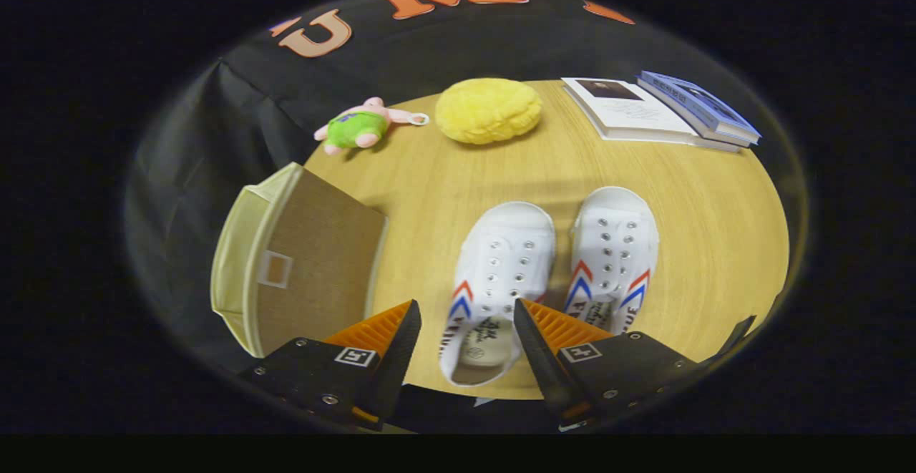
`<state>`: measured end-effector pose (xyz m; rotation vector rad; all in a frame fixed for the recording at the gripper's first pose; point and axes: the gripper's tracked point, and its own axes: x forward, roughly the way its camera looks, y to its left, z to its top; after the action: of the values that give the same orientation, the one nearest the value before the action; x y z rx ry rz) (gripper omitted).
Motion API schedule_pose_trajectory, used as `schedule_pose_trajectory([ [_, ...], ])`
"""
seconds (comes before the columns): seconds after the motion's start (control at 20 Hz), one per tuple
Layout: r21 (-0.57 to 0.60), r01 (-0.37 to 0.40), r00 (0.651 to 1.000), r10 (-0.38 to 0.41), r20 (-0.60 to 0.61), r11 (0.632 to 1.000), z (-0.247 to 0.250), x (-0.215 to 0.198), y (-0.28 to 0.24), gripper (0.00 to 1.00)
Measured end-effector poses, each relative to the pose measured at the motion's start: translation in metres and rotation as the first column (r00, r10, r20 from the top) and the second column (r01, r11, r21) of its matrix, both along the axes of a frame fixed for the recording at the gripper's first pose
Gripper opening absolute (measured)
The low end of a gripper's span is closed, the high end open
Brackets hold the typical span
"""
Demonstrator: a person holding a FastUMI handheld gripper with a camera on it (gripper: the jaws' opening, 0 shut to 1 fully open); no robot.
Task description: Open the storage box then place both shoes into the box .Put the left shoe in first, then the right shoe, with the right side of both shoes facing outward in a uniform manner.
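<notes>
Two white canvas shoes with red and blue stripes lie side by side on the round wooden table (501,172), toes pointing away from me. The left shoe (497,280) reaches back between my fingers, its heel opening below them. The right shoe (612,258) lies just beyond the right finger. A beige fabric storage box (300,258) with a brown lid lies shut, ahead of and beside my left finger. My gripper (466,312) hovers open above the left shoe's heel, holding nothing.
A yellow fluffy cushion (488,110) and a pink plush toy in green (361,126) lie at the far side of the table. Two books (658,111) are stacked at the far right. Black cloth walls the booth behind.
</notes>
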<state>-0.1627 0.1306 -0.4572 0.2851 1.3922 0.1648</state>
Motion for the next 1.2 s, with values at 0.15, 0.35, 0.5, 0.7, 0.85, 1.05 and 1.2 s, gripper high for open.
schedule_pose_trajectory([
  [0.15, -0.025, -0.012, 1.000, 0.011, -0.028, 1.000, -0.020, -0.013, -0.013, 0.71],
  [0.35, -0.035, -0.038, 0.999, 0.037, -0.033, 0.999, -0.037, -0.015, -0.011, 0.59],
  [0.5, -0.031, -0.055, 0.998, 0.054, -0.035, 0.998, -0.050, -0.014, -0.001, 0.51],
  [0.7, 0.041, 0.051, 0.997, -0.048, -0.068, 0.998, -0.052, -0.013, -0.004, 0.43],
  [0.85, 0.123, 0.224, 0.969, -0.207, -0.138, 0.967, -0.050, -0.016, -0.007, 0.19],
  [1.05, 0.172, 0.278, 0.957, -0.257, -0.138, 0.945, -0.029, -0.011, 0.002, 0.07],
  [1.2, 0.251, 0.286, 0.958, -0.267, -0.107, 0.925, 0.011, 0.008, 0.026, 0.07],
])
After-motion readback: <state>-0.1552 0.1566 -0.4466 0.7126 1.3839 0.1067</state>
